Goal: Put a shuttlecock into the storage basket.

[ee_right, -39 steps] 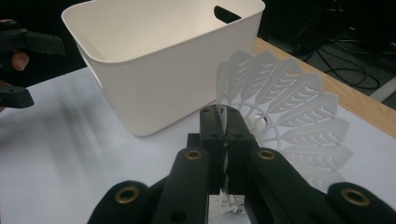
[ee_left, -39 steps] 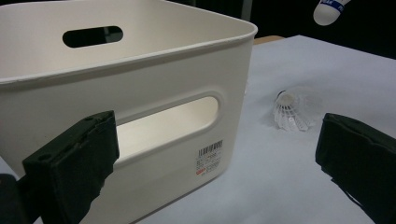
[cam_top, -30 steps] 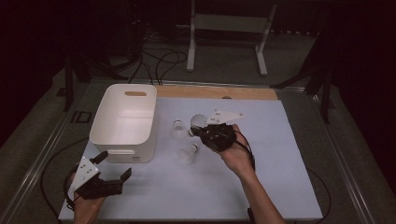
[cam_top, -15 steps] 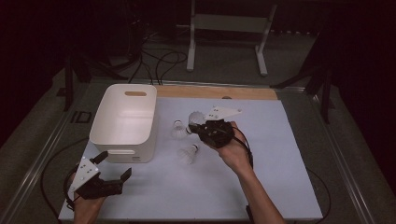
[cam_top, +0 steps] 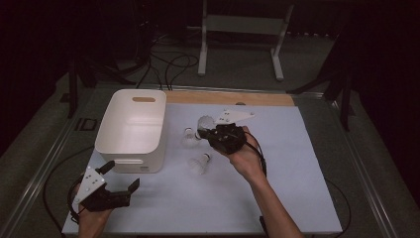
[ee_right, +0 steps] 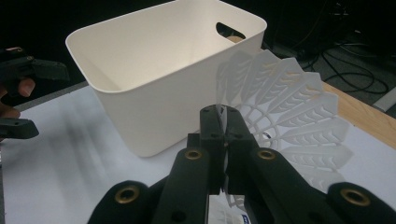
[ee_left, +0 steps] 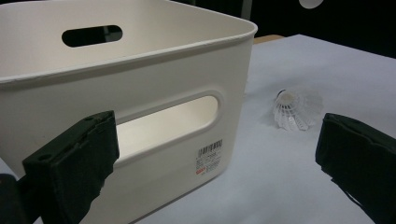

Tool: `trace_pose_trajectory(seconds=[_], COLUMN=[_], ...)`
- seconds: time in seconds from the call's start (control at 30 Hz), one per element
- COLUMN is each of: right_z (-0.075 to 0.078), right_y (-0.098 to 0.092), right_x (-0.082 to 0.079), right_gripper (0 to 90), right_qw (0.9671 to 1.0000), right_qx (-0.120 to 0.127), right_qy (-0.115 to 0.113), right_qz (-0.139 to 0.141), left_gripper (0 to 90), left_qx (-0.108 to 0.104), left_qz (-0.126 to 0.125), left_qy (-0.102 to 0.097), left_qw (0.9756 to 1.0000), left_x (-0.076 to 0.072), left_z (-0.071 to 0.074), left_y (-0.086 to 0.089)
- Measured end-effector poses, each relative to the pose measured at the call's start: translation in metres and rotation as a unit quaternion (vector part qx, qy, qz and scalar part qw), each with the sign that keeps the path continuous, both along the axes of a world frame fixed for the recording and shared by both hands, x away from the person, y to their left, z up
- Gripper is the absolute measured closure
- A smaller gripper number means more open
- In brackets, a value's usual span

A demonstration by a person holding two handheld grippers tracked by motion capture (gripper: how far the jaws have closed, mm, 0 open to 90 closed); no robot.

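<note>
Nearest you, your left gripper point(cam_top: 121, 191) sits at the near left corner of the table point(cam_top: 297, 198), jaws wide apart with nothing between them. It points at the near wall of the bin point(cam_top: 130, 148), and in the left gripper view one shuttlecock point(ee_left: 295, 109) lies on the table beyond, between the jaws but well clear of them.

Farther out, near the middle, your right gripper point(cam_top: 205, 134) has its jaws pinched shut on the feathered skirt of a shuttlecock point(ee_right: 289, 116), lifted off the table. Its skirt fans up and to the right of the jaws in the right gripper view. The bin's open top lies to the left of that held shuttlecock, just beside it, so your right hand is by far the nearer one for the drop.

Two more shuttlecocks point(cam_top: 199, 165) lie on the table just right of the bin.
</note>
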State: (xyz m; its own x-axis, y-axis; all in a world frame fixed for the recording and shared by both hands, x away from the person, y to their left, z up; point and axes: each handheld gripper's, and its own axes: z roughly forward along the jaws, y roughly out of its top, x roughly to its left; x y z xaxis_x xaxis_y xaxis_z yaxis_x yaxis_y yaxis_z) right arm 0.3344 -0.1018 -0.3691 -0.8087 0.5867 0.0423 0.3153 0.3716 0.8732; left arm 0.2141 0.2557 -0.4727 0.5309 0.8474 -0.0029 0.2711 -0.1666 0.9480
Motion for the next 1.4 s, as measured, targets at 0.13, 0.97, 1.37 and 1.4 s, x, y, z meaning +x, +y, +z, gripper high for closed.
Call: trace_pose_trajectory(seconds=[0.13, 0.97, 1.37, 1.4], right_z=[0.002, 0.011, 0.014, 0.014], right_y=[0.001, 0.013, 0.018, 0.019], right_x=[0.001, 0.006, 0.008, 0.009], right_gripper=[89.2, 89.2, 89.2, 89.2], right_qw=[1.0, 1.0, 0.9999, 0.9999], right_qx=[0.001, 0.004, 0.004, 0.004], right_qy=[0.0, -0.005, -0.004, -0.009], right_qz=[0.0, 0.007, 0.009, 0.011], left_gripper=[0.0, 0.0, 0.0, 0.0], left_qx=[-0.001, 0.001, 0.001, 0.001], left_qz=[0.0, 0.0, 0.0, 0.0], left_qy=[0.0, 0.0, 0.0, 0.0], left_qw=[1.0, 1.0, 1.0, 1.0], left_x=[0.0, 0.0, 0.0, 0.0], left_z=[0.0, 0.0, 0.0, 0.0], left_y=[0.0, 0.001, 0.001, 0.001])
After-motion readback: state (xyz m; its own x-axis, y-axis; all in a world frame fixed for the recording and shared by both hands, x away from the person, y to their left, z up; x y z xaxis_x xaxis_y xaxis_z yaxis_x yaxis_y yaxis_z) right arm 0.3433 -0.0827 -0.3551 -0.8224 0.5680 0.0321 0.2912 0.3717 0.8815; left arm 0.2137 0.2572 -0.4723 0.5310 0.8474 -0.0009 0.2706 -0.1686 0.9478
